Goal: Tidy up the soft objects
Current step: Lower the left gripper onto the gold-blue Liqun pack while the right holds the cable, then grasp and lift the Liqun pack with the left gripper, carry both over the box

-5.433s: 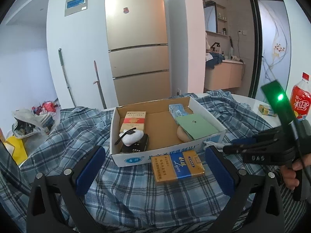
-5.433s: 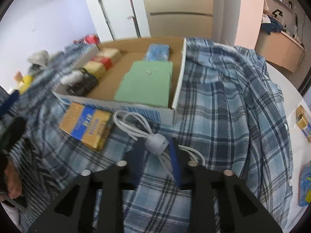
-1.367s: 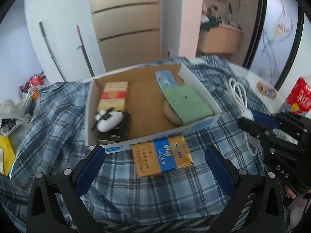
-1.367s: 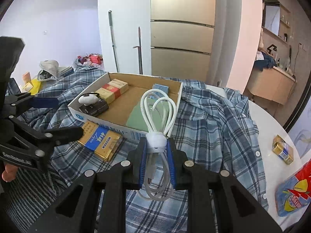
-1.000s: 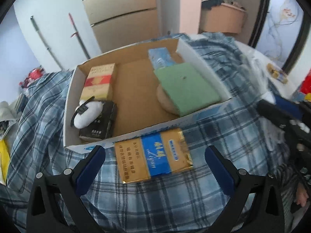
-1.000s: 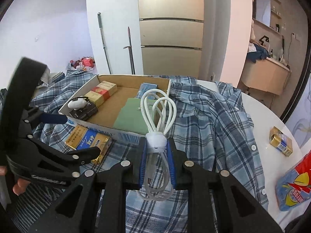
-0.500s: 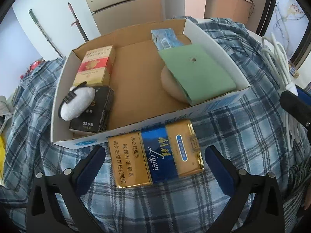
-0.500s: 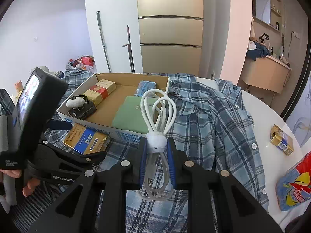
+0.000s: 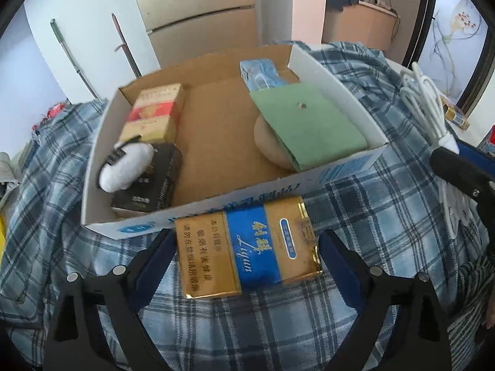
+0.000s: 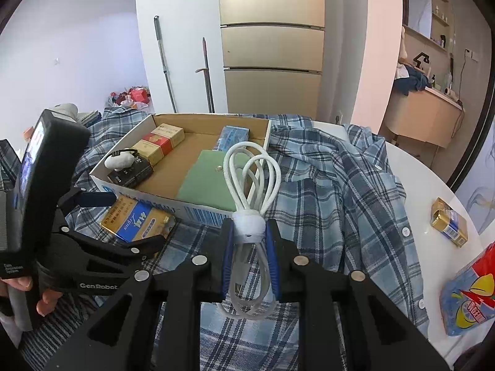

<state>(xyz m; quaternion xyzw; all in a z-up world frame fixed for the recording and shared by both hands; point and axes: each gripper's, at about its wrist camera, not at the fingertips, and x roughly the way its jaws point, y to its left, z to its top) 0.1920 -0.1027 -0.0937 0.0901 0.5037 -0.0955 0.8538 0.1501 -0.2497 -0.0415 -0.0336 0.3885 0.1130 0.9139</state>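
My right gripper (image 10: 249, 237) is shut on a coiled white cable (image 10: 252, 179) at its white strap, held above the plaid shirt (image 10: 334, 191); the cable also shows at the right of the left wrist view (image 9: 427, 108). My left gripper (image 9: 246, 247) is open, its jaws on either side of a gold and blue carton (image 9: 247, 241) lying flat in front of the cardboard box (image 9: 337, 167). The box holds a green pouch (image 9: 306, 123), a blue packet (image 9: 258, 72), red and gold cartons (image 9: 153, 111), a black box with a white puff (image 9: 126, 167) on it.
The plaid shirt (image 9: 371, 216) covers the white round table (image 10: 433, 191). A small gold box (image 10: 448, 222) and a red and blue snack bag (image 10: 470, 300) lie on the table's right side. A fridge and two poles stand behind.
My left gripper has moved down and forward until its open jaws flank the gold and blue carton. My right gripper has kept hold of the cable, raised above the shirt.
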